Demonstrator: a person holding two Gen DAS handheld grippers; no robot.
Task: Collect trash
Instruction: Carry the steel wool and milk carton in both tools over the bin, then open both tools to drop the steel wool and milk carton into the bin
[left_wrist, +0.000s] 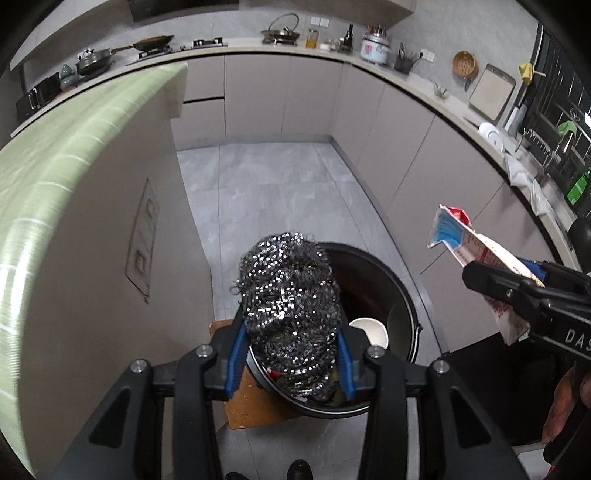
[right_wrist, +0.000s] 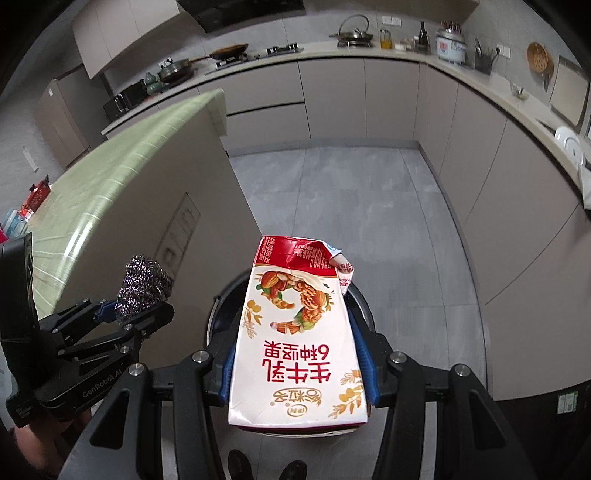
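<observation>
My left gripper (left_wrist: 291, 354) is shut on a ball of steel wool (left_wrist: 290, 306), held just above the near rim of a round black trash bin (left_wrist: 400, 295) on the floor. A white paper cup (left_wrist: 371, 330) lies inside the bin. My right gripper (right_wrist: 297, 369) is shut on a white and red milk carton (right_wrist: 295, 343) with a torn-open top, also over the bin (right_wrist: 221, 314), which the carton mostly hides. From the left wrist view the carton (left_wrist: 472, 251) and right gripper (left_wrist: 517, 291) hang to the right of the bin. From the right wrist view the steel wool (right_wrist: 146, 288) and left gripper (right_wrist: 122, 314) are on the left.
A counter with a green top (left_wrist: 74, 155) and a grey side panel (left_wrist: 110, 277) stands close on the left. A brown board (left_wrist: 255, 402) lies by the bin's base. Grey cabinets (left_wrist: 424, 166) run along the back and right, with pans and dishes on the worktop. Grey floor tiles (left_wrist: 277, 192) lie beyond the bin.
</observation>
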